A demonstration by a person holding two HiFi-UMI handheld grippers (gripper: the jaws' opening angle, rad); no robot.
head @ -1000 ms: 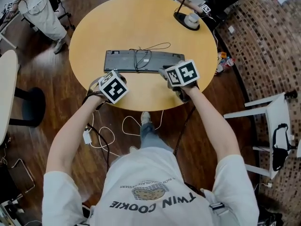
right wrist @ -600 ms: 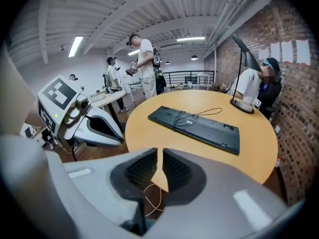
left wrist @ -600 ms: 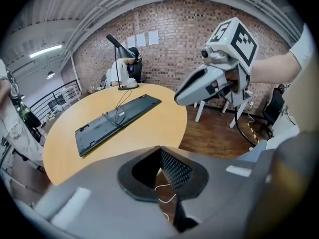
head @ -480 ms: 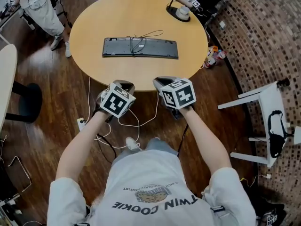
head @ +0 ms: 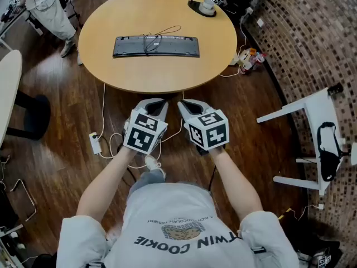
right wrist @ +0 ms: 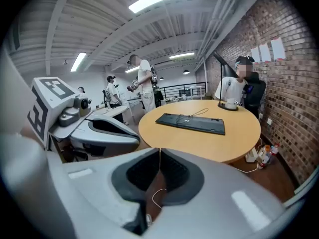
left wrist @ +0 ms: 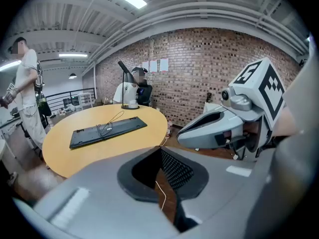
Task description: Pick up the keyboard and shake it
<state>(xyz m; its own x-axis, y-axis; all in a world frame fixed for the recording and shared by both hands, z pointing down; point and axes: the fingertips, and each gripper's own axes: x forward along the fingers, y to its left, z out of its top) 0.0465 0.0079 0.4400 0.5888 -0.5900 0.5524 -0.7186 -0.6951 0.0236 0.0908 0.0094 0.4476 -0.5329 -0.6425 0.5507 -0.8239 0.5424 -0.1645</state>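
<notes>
The dark keyboard lies on the round wooden table, underside up, with its cable coiled on top. It also shows far ahead in the left gripper view as the keyboard and in the right gripper view as the keyboard. My left gripper and right gripper hang side by side over the floor, short of the table's near edge and well apart from the keyboard. Left gripper is shut and empty. Right gripper has just been closing its jaws; they meet with nothing between them.
A desk lamp base stands at the table's far edge, with a seated person behind it. Another person stands at the upper left. Cables and a power adapter lie on the floor; a white stand is at the right.
Both grippers have drawn back from the keyboard and the table edge toward my body and now hang over the floor. The keyboard stays on the table.
</notes>
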